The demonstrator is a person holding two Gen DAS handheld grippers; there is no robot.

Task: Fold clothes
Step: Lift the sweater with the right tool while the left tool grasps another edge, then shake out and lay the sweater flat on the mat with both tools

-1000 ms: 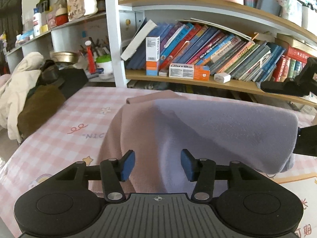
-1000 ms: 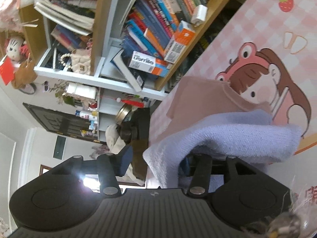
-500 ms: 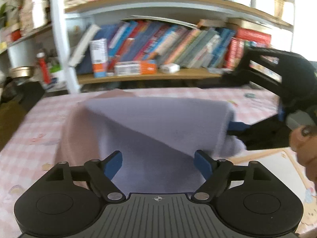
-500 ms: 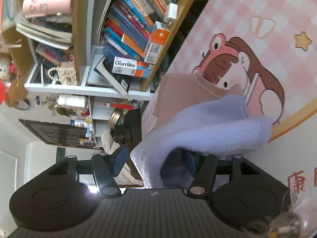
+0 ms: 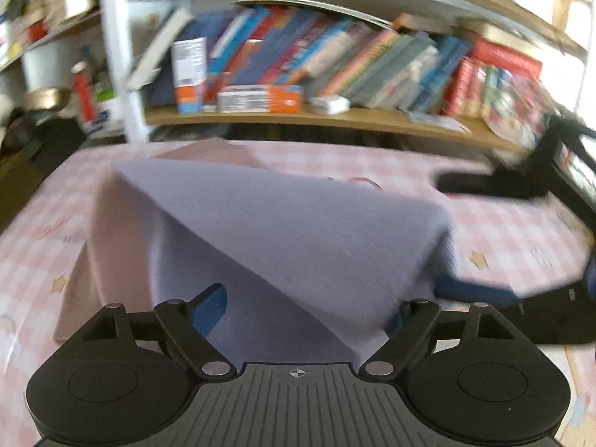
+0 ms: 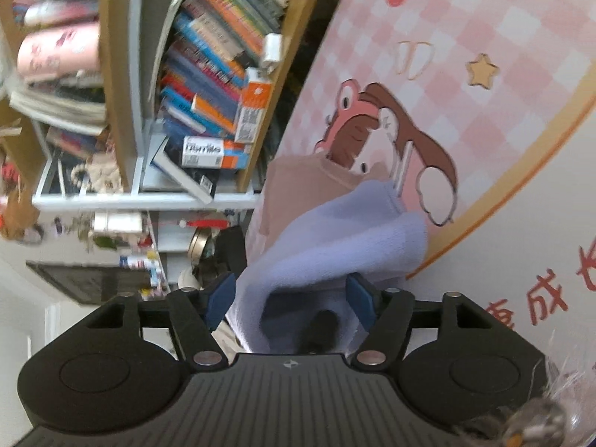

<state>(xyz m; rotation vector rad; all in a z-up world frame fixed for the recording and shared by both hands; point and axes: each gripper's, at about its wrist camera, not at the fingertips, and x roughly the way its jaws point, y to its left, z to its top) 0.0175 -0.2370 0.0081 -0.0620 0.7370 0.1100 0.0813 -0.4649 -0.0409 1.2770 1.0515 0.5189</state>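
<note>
A lavender garment (image 5: 290,231) lies folded over a pink-beige garment (image 5: 111,238) on the pink checked tablecloth (image 5: 503,231). My left gripper (image 5: 309,309) is open wide, with the lavender cloth's near edge between its blue pads, not clamped. In the right wrist view the lavender garment (image 6: 335,246) drapes between the open blue pads of my right gripper (image 6: 290,300), over the pink-beige garment (image 6: 298,186). The right gripper also shows at the right edge of the left wrist view (image 5: 484,290), one finger under the cloth's corner.
A bookshelf (image 5: 335,119) packed with books and boxes runs along the table's far edge. Dark clutter (image 5: 44,141) sits at the far left. The tablecloth has a cartoon print (image 6: 391,138) to the right of the garments.
My left gripper has opened wide and the view has swung right. My right gripper has opened, and the lavender cloth now hangs loosely between its pads.
</note>
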